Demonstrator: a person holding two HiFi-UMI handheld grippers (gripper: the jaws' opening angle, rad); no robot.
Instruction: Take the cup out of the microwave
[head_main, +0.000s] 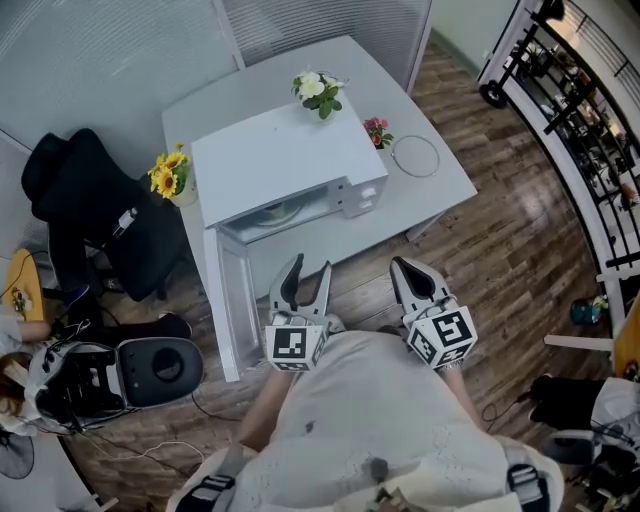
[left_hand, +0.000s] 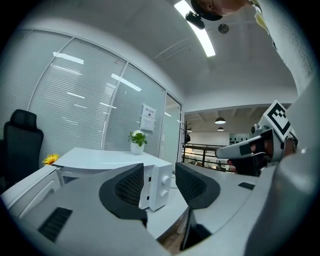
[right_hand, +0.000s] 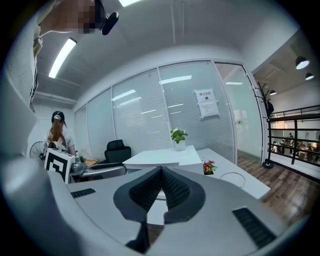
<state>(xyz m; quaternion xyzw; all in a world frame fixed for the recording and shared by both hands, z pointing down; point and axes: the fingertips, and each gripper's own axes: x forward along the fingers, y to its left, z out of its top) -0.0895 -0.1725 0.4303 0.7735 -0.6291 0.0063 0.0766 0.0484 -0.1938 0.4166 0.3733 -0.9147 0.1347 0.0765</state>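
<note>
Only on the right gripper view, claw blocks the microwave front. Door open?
Observer: Yes. In the head view the microwave has its door swung wide open to the picture's left.
Operator: Cup visible inside?
Observer: Only a pale round thing shows low in the opening. I can't tell whether it's a cup.
Operator: Left claw?
Observer: The left claw has its jaws apart with nothing between them, short of the opening.
</note>
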